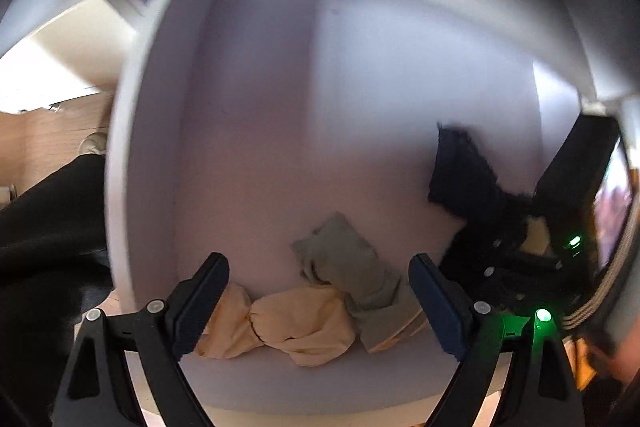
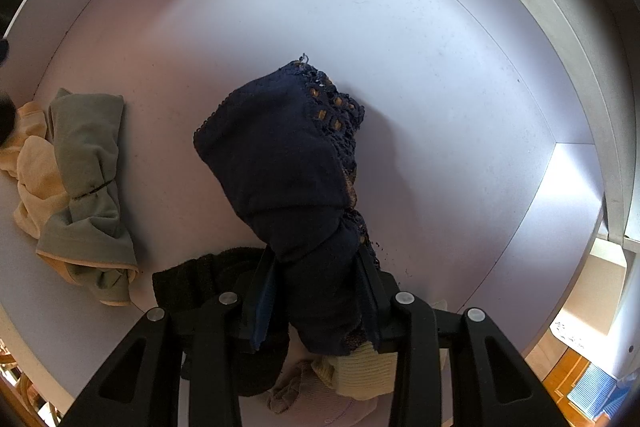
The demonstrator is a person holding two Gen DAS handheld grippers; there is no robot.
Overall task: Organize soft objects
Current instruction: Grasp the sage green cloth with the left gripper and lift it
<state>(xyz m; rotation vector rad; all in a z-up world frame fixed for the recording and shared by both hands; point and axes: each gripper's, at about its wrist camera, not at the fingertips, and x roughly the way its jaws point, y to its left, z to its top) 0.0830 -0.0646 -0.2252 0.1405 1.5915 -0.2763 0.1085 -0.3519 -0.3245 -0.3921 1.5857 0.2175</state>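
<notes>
My right gripper (image 2: 318, 291) is shut on a dark navy lace-edged garment (image 2: 280, 163) and holds it inside a white cubby (image 2: 440, 67). It also shows in the left wrist view (image 1: 460, 171). My left gripper (image 1: 318, 295) is open and empty at the cubby's front, just before a tied yellow cloth bundle (image 1: 296, 323) and a tied grey-green bundle (image 1: 352, 267). Both lie on the cubby floor, seen at the left in the right wrist view, the yellow bundle (image 2: 32, 163) under the grey-green bundle (image 2: 88, 179).
More soft items lie under the right gripper: a black cloth (image 2: 200, 279), a pale yellow knit (image 2: 364, 371), a pinkish piece (image 2: 304, 399). The cubby's white walls (image 1: 136, 147) close in on the sides and back. The wooden floor (image 1: 60, 131) lies outside to the left.
</notes>
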